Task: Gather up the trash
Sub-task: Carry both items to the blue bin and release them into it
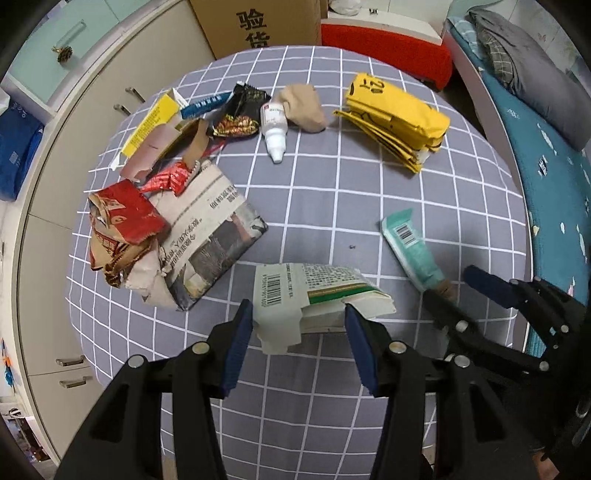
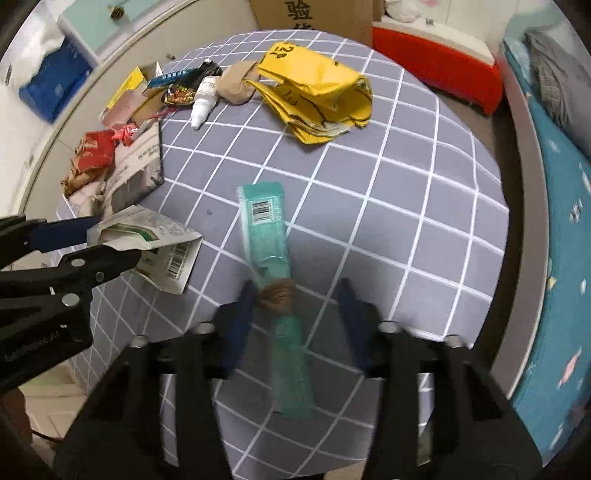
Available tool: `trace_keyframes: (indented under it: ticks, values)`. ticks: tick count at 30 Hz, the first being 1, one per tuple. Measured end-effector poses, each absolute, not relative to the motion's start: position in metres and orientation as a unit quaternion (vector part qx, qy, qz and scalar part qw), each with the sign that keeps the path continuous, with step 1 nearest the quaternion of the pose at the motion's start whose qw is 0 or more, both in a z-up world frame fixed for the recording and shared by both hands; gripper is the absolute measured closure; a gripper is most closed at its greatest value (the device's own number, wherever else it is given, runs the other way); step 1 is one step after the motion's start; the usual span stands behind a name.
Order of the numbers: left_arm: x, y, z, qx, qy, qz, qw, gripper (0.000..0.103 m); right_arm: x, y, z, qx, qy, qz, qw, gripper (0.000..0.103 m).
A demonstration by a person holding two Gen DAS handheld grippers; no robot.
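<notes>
On the grey checked table (image 1: 325, 192) lies scattered trash. My left gripper (image 1: 299, 314) is open, its fingers on either side of a torn white and green paper box (image 1: 317, 291), seen also in the right wrist view (image 2: 162, 243). My right gripper (image 2: 295, 291) is open around a teal wrapper tied with twine (image 2: 269, 236), whose twine knot touches the left finger; the wrapper also shows in the left wrist view (image 1: 410, 247). A yellow bag (image 1: 399, 118), a white dropper bottle (image 1: 274, 129) and a folded newspaper (image 1: 207, 236) lie farther off.
Crumpled red and brown wrappers (image 1: 122, 229), small boxes (image 1: 155, 122) and a beige sock (image 1: 304, 107) sit along the table's far left. A cardboard box (image 1: 258, 26) and a red stool (image 1: 384, 48) stand behind. Cabinets (image 1: 51, 206) are left, a bed (image 1: 554, 177) right.
</notes>
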State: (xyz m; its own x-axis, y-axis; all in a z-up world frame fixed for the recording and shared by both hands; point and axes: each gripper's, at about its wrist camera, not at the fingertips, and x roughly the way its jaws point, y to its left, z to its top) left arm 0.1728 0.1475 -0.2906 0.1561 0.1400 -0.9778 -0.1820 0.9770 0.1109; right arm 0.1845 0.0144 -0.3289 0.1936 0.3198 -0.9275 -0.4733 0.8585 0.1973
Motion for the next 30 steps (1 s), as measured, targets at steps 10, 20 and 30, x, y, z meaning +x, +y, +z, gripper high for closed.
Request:
trace_keyframes:
  ticks: [10,20,30]
  values:
    - [0.191,0.114,-0.260,-0.015,0.620,0.059,0.782,0.053,0.187,-0.037,-0.293,0.042,0.585,0.265,0.765,0.083]
    - [0.231,-0.005,-0.225,0.012,0.593,-0.048,0.803,0.053,0.192,-0.176,-0.244,0.113,0.551,0.161,0.811,0.083]
    - [0.253,-0.120,-0.220,0.044,0.593,-0.122,0.795,0.053,0.204,-0.277,-0.236,0.140,0.525,0.085,0.835,0.060]
